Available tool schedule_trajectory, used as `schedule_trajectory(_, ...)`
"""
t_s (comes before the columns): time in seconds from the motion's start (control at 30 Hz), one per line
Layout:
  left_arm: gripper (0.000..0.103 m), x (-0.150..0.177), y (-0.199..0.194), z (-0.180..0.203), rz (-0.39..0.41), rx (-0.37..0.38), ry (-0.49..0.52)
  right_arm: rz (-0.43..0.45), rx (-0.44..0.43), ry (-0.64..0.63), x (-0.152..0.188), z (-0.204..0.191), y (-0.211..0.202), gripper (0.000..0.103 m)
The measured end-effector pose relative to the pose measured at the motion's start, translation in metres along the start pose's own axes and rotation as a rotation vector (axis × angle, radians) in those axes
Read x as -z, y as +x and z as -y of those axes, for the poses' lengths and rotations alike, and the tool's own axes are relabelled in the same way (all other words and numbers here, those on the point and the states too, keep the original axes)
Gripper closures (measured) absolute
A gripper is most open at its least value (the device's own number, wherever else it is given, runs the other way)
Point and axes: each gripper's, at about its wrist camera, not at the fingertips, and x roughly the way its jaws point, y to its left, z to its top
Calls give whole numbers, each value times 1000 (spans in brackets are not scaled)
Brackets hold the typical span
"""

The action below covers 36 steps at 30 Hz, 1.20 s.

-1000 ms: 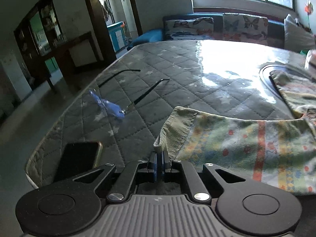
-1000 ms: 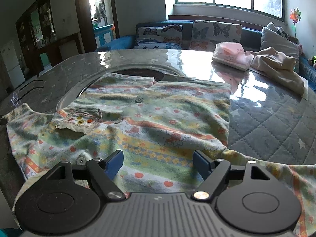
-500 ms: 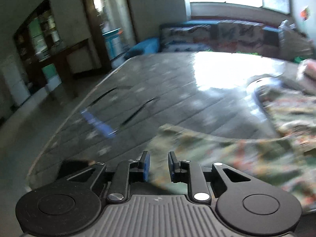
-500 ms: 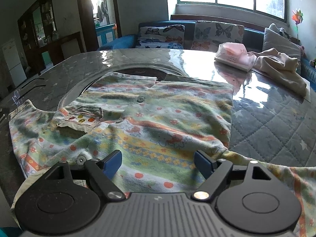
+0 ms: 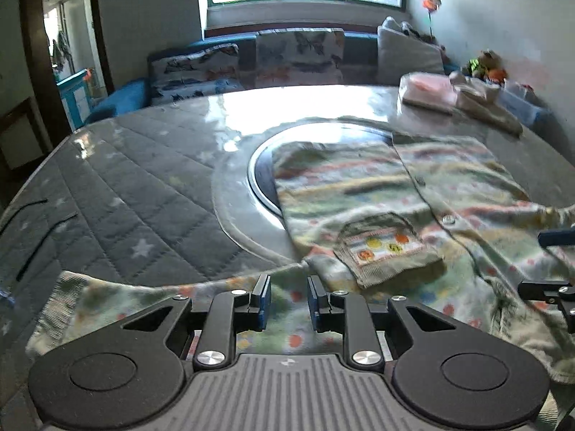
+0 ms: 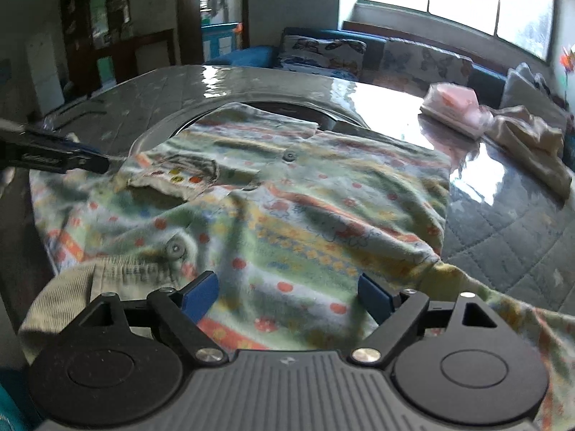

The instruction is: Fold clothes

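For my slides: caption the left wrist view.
Left gripper, open, above patterned shirt spread on quilted table.

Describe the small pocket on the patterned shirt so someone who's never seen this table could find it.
On the grey quilted table a pastel striped children's shirt lies spread out beside the round inset. The pocket sits left of the button line: a knitted-edge patch with a row of bright orange and yellow dots.

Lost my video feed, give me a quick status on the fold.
Left gripper open, nothing pinched. Right gripper opening wide, nothing between the pads. Patterned shirt spread flat on table. Nothing on the shirt.
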Motion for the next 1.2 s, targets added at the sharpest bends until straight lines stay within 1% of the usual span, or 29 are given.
schedule_trajectory(0.13,77,4,5,1,-12,-4,8,14,2,-17,-2,-3,-6,16)
schedule_trajectory(0.2,74,4,4,1,-15,-8,10,7,-7,-21,-1,-4,-6,16)
schedule_trajectory(0.33,72,2,1,1,-18,-6,6,-6,-14,-31,5,-5,-8,16)
schedule_trajectory(0.4,67,-1,-2,3,-11,2,5,6,-9,-32,5,-6,-14,16)
schedule_trajectory(0.43,67,-3,-5,5,-4,8,7,12,-9,-30,5,-5,-17,16)
schedule_trajectory(0.53,63,-7,-12,17,23,44,25,10,-16,-21,9,-6,-21,16)
schedule_trajectory(0.6,63,-11,-16,28,38,75,47,-1,-16,-25,14,-8,-21,16)
schedule_trajectory(0.7,63,-15,-20,45,52,124,78,5,-12,-19,17,-7,-27,16)
schedule_trajectory(0.8,63,-14,-21,62,54,173,110,12,-4,-9,19,-5,-34,16)
schedule_trajectory(0.93,63,-7,-18,85,36,228,165,-7,-9,-12,28,-5,-38,16)
schedule_trajectory(1.1,60,5,-10,105,-2,258,232,19,-6,16,29,0,-49,16)
schedule_trajectory(1.2,60,10,-7,110,-7,254,258,11,-2,51,33,7,-50,16)
